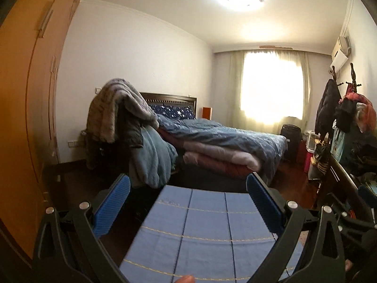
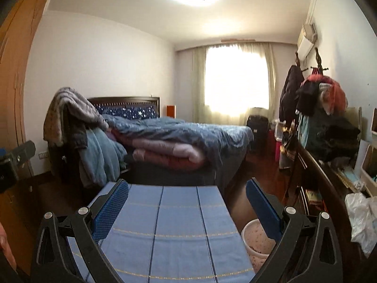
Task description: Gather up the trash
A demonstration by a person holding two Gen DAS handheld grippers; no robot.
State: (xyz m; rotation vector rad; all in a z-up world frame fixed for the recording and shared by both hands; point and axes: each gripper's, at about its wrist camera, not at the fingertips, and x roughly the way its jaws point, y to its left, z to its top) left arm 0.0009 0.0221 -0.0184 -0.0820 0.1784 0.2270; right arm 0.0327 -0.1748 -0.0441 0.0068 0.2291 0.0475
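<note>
We find both the left hand-held gripper (image 1: 188,200) and right hand-held gripper (image 2: 187,199) spread apart and empty above the blue checked cloth-covered counter (image 2: 176,224); crumpled white plastic trash (image 2: 362,219) lies right, so approach it squarely.

A cloth-covered counter (image 2: 165,231) lies nearest, with the bed (image 2: 183,136) behind it. Folded quilts (image 2: 169,153) are stacked on the bed, and a blanket (image 2: 70,110) is draped at the bed's left end, before the headboard (image 2: 122,100). A wardrobe (image 1: 23,118) stands on the left. The window (image 2: 235,80) is behind the bed. A bin (image 2: 255,240) sits right of the counter. Farther right, a dresser (image 2: 329,181) has clothes (image 2: 334,139) piled on it.
</note>
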